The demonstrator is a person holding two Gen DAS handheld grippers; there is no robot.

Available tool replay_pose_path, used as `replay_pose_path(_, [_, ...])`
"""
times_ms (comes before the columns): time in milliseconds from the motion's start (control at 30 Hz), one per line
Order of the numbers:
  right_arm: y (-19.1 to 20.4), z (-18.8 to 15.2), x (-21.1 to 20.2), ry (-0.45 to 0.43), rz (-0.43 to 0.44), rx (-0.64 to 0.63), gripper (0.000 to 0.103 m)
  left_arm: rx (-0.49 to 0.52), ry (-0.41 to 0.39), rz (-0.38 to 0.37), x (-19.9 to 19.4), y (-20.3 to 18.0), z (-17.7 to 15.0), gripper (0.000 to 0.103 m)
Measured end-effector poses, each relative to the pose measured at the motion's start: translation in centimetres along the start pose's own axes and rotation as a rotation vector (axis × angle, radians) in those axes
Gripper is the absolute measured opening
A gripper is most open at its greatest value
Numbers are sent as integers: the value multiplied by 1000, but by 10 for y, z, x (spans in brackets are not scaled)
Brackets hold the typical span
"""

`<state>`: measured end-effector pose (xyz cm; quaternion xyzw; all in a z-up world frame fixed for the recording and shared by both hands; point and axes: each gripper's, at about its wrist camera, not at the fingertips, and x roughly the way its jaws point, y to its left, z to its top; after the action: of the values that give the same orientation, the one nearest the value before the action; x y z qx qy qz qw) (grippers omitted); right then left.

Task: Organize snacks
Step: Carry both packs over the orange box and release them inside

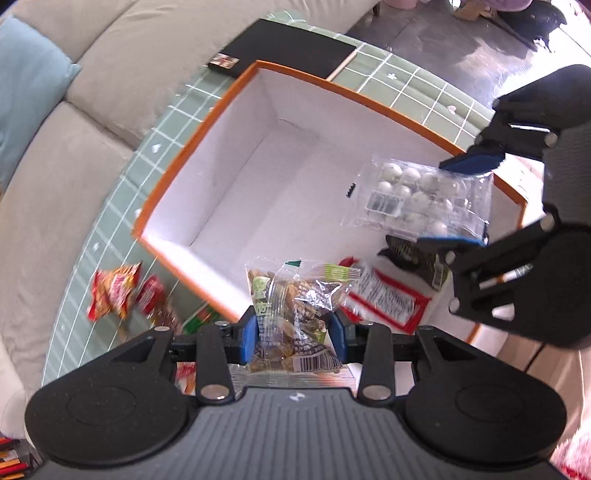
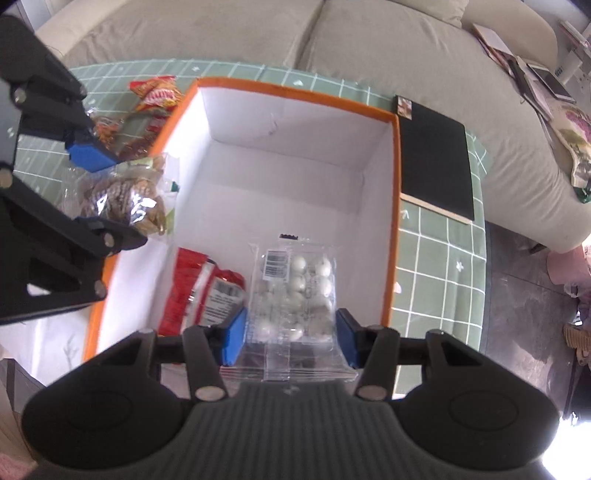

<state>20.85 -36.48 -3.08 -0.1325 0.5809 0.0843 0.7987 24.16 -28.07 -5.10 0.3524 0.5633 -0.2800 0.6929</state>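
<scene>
An orange-rimmed box with white inside (image 1: 173,173) (image 2: 396,206) stands on the green checked table. My left gripper (image 1: 293,338) is shut on a clear bag of brown snacks (image 1: 291,314), held over the box's near edge; the bag also shows in the right wrist view (image 2: 125,195). My right gripper (image 2: 290,336) is shut on a clear pack of white balls (image 2: 295,295), held above the box; the pack also shows in the left wrist view (image 1: 417,195). A red packet (image 2: 195,291) (image 1: 384,295) and a dark packet (image 1: 413,254) lie inside the box.
Red snack packets (image 1: 114,291) (image 2: 155,96) lie on the table (image 1: 110,221) beside the box. A black board (image 1: 288,46) (image 2: 436,158) lies beyond the box. A beige sofa (image 2: 332,33) with a blue cushion (image 1: 26,96) curves round the table.
</scene>
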Motion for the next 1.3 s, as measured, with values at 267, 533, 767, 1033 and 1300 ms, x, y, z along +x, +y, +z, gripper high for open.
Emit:
replay_pose_path(267, [-18,-7,41,48,15,-8,50,53,45,-43,45,-6,30,45])
replay_pose_path(533, [-4,-5,60,60,30,-109,50,26,133,-12,92,10,28,45])
replay_pose_path(767, [7,1,67,52,33,-138,51,29,136,-27,104,12,27,45])
replay_pose_path(1033, [13,5,69,67,37,-144,52,37,156,-14,115,8,30,52])
replay_pose_path(1300, [9,9,73,78,40,-124,54,17,132,-33,107,10,27,63])
